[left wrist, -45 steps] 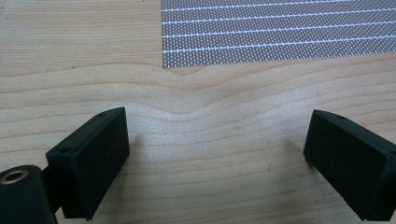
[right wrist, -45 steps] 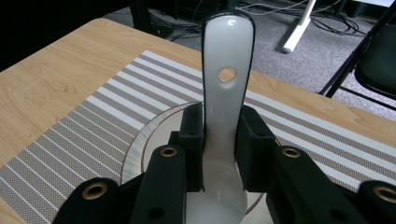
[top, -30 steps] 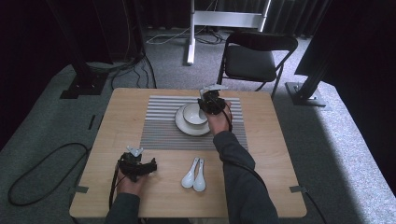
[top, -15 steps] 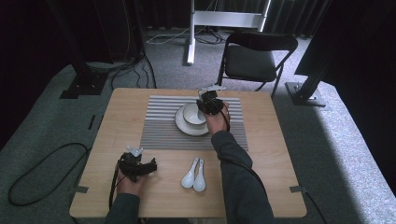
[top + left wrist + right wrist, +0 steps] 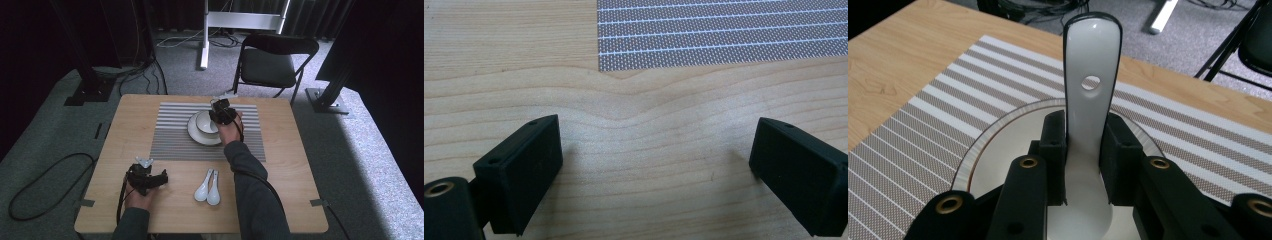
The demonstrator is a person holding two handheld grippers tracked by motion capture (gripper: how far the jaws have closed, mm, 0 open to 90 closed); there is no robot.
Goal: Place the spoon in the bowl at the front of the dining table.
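So the right gripper [image 5: 1083, 165] is clamping a white spoon [image 5: 1092, 95] by the neck, handle sticking up and away from the camera, and it's hovering right over the bowl [image 5: 204, 121] on the plate [image 5: 196, 136] in the middle of the striped mat [image 5: 170, 142]. Gripping it low like that is probably keeping the scoop end pointing down into the bowl (my guess, anyway). Meanwhile the left gripper [image 5: 654, 165] is just sitting with its jaws spread wide and nothing between them, resting on the bare table [image 5: 634, 105] near the mat's corner. Two more spoons [image 5: 208, 181] are lying side by side at the near edge, likely waiting their turn.
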